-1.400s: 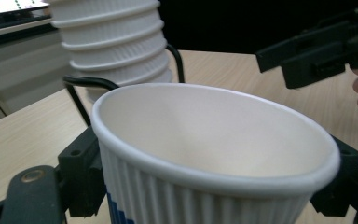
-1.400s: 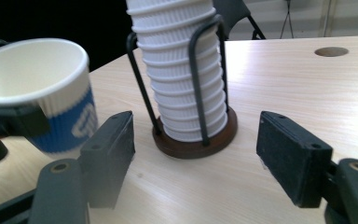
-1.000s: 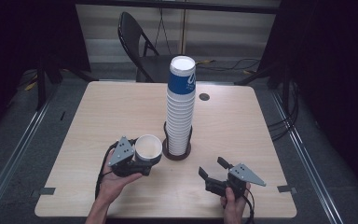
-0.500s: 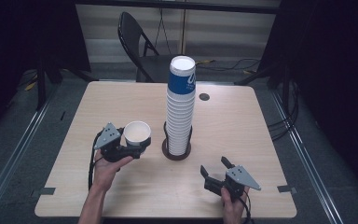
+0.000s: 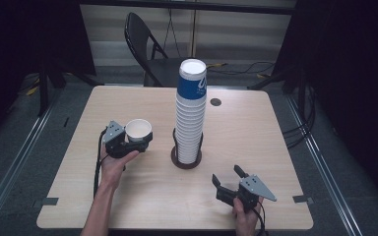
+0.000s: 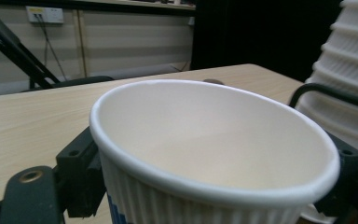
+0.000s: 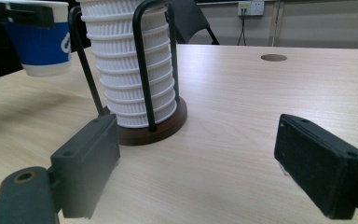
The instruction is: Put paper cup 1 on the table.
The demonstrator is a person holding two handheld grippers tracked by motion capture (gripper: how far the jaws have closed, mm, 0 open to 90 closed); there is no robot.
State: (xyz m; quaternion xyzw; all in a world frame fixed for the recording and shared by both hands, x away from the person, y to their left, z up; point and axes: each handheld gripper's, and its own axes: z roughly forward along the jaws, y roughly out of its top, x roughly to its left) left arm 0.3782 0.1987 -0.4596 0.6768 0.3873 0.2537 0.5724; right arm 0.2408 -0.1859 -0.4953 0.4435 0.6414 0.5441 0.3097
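The left gripper (image 5: 134, 143), its jaws just eased wider yet clasping the paper cup (image 5: 139, 131) above the table's left, could drop it — the right gripper (image 5: 230, 182) idles wide open, near right.

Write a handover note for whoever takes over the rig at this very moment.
Left gripper: jaws on either side of one paper cup, held upright above the table, left of the cup stack; the jaws have just been opening.
Right gripper: open, nothing between the jaws, at the near right of the table.
Done: one cup is apart from the stack in its wire holder.
Left: probably setting this cup down.
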